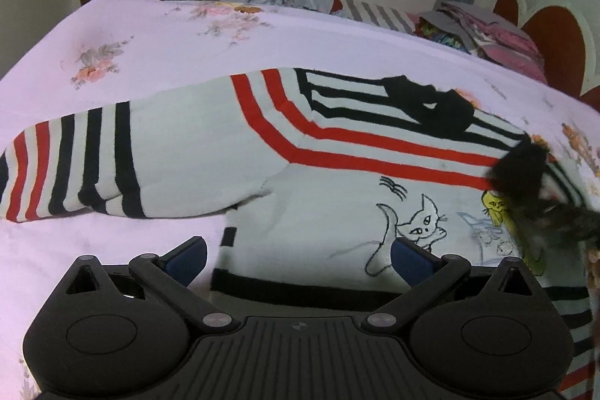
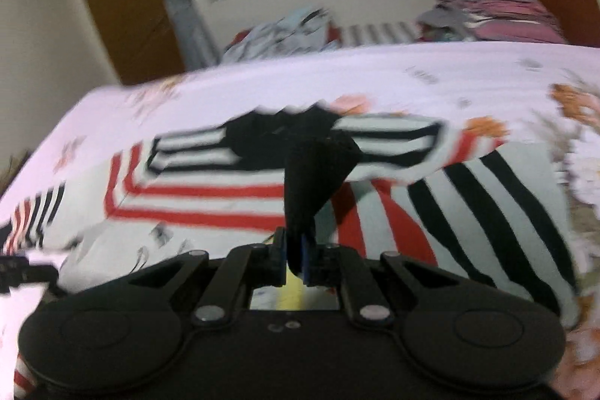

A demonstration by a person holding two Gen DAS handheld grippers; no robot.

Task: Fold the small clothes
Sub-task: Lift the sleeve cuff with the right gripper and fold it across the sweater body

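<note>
Through the left wrist camera, the left gripper (image 1: 298, 259) is hovering with its fingers (image 1: 410, 259) spread wide and released, gripping nothing, just above the near hem of the sweater (image 1: 210, 145), which is lying flat on the bed (image 1: 150, 29). The sweater's body is running across the view, its striped sleeve (image 1: 71, 167) stretching away to the left and its black collar (image 1: 431, 104) lying farther off toward the right; the cat drawing (image 1: 420, 223) is sitting just ahead of the right finger. At the right edge a dark blurred shape, probably the other gripper with cloth, is crossing the sweater. Through the right wrist camera, which is blurred, the right gripper (image 2: 295, 259) is clenching its fingers on a black piece of the sweater (image 2: 311, 175), apparently the collar or a cuff, lifting it off the body. The other sleeve (image 2: 487, 212) is lying to the right of that gripper, so the right hand looks nearer for folding that side inward.
</note>
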